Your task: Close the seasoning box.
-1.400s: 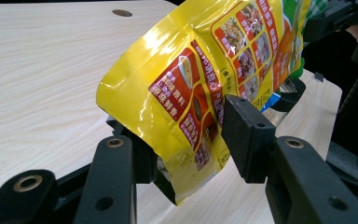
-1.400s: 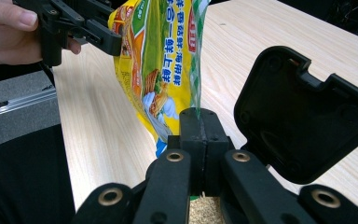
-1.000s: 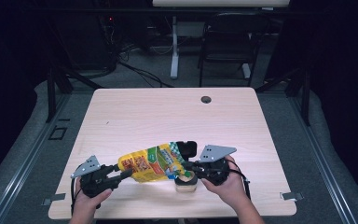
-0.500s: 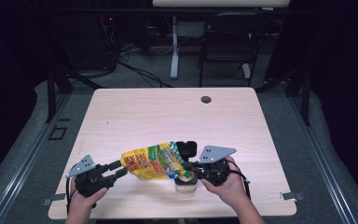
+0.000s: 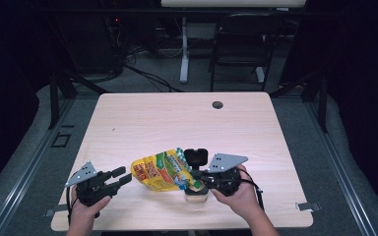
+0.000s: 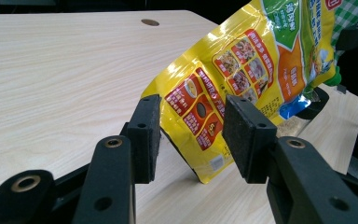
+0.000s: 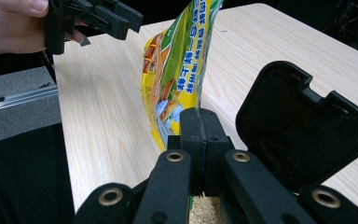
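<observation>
Yellow pouch bears Chinese print, pinched by right claw.

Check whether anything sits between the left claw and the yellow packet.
Nothing visible does. The left claw stands open just short of the yellow packet, with bare table between; the right claw pinches its other end.

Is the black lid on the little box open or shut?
Open. The black lid stands up behind the little box, and grainy filling shows inside it.
</observation>
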